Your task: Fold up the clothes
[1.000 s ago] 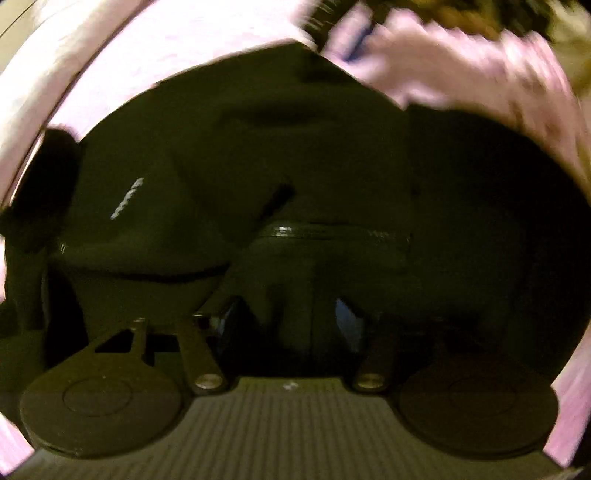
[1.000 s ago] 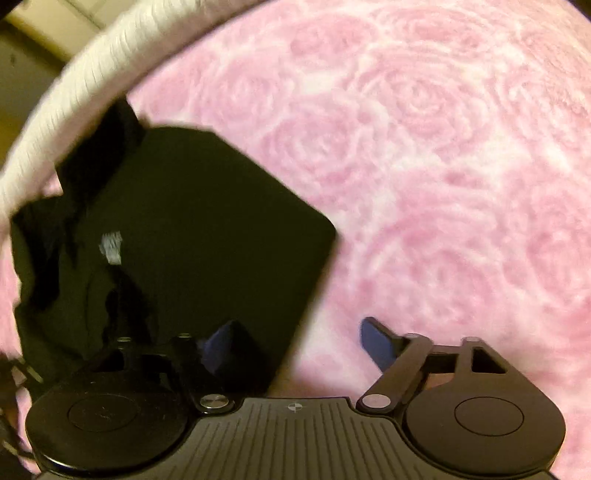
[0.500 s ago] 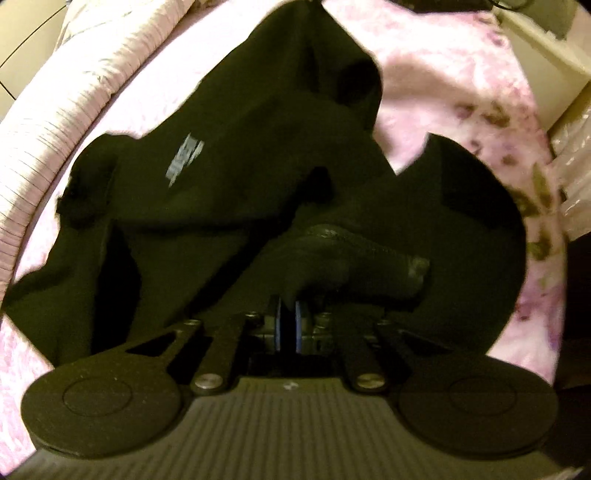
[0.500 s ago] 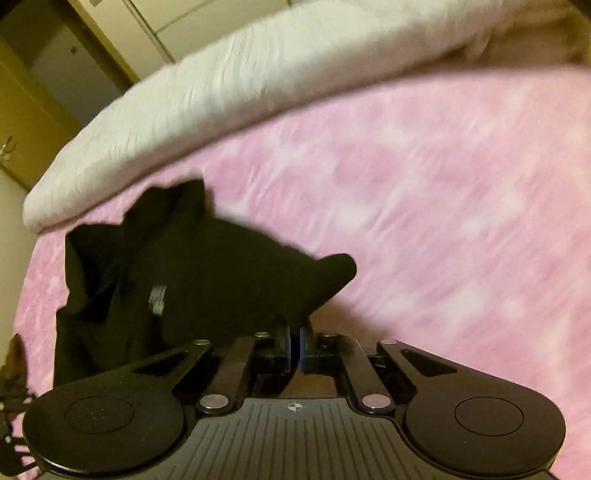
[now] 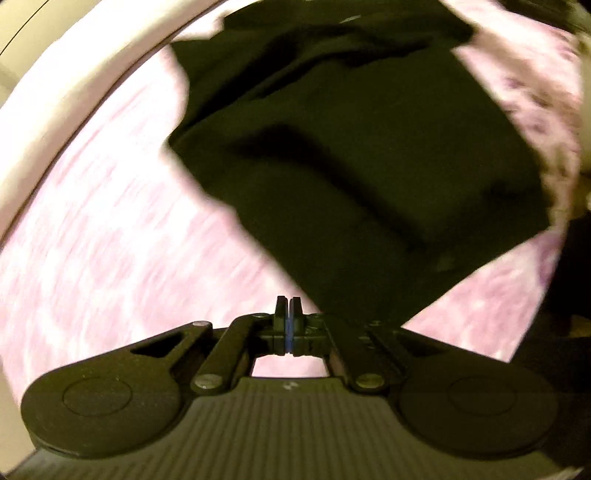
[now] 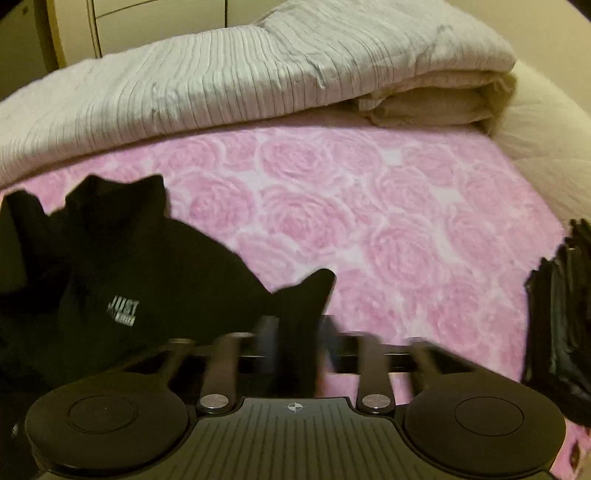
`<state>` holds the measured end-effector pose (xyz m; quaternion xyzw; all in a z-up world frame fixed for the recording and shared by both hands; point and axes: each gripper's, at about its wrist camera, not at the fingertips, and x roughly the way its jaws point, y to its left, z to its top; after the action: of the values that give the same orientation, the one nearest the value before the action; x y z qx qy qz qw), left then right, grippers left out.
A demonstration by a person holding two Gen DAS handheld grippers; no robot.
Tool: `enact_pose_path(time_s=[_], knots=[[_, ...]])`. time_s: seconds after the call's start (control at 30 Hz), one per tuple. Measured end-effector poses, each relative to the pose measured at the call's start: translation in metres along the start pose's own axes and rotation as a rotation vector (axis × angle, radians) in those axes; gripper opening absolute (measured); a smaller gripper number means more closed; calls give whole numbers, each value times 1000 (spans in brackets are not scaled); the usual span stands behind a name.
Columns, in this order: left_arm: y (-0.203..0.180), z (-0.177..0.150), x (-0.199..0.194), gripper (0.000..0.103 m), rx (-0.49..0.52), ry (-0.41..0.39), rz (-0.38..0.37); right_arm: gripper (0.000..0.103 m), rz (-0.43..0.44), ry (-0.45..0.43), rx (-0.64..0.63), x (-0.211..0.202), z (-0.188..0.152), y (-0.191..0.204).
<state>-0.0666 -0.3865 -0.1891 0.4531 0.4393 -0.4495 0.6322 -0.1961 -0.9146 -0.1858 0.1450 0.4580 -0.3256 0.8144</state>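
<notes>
L hand-held gripper (image 5: 288, 314): fingers pressed together, nothing visibly between them; black garment (image 5: 354, 155) started just ahead and a bit right of the tips, whether its near corner touched them I couldn't tell. R hand-held gripper (image 6: 295, 332): motion-blurred, a black corner of the garment (image 6: 122, 280) sat up between the fingers, so open vs pinching couldn't be told. Garment lay on the pink rose bedspread (image 6: 369, 221), bulk to the R gripper's left and forward; in L view its long axis ran diagonally, near-right to far-left. White logo (image 6: 123, 309) faced up. Judgement: R gripper was nearer a usable corner, L needed to reopen and reach fwd-right for an edge. Path over the bedspread looked free. Further out: dark stack of cloth (image 6: 557, 314) at far right edge, well apart. Farthest: ribbed white duvet (image 6: 221, 81) rolled along the back, then cupboard doors (image 6: 147, 22).
</notes>
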Motion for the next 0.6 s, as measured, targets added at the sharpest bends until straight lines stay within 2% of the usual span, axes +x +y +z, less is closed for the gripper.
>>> enact_pose_path(time_s=[0.07, 0.1, 0.13, 0.2, 0.3, 0.37, 0.47, 0.5, 0.57, 0.6], knots=[[10, 1, 3, 3, -59, -18, 12, 65, 53, -4, 21, -10, -17, 12], [12, 5, 5, 14, -81, -34, 13, 65, 104, 5, 37, -9, -24, 18], [13, 10, 8, 34, -95, -50, 9, 66, 160, 18, 55, -5, -30, 24], [8, 22, 20, 49, -96, -80, -5, 66, 235, 79, 49, 2, -42, 44], [2, 32, 47, 53, -111, -37, -27, 66, 304, 169, 18, 7, -63, 74], [5, 25, 69, 53, -181, 2, -78, 66, 298, 238, -14, 8, -86, 91], [14, 12, 100, 53, -280, 53, -126, 66, 297, 318, 32, 2, -131, 95], [13, 11, 108, 51, -300, 54, -151, 66, 295, 347, 70, 0, -146, 92], [11, 11, 123, 39, -336, 51, -203, 66, 296, 397, 142, -4, -176, 87], [7, 11, 125, 27, -312, 43, -211, 66, 301, 413, 176, -6, -189, 85]])
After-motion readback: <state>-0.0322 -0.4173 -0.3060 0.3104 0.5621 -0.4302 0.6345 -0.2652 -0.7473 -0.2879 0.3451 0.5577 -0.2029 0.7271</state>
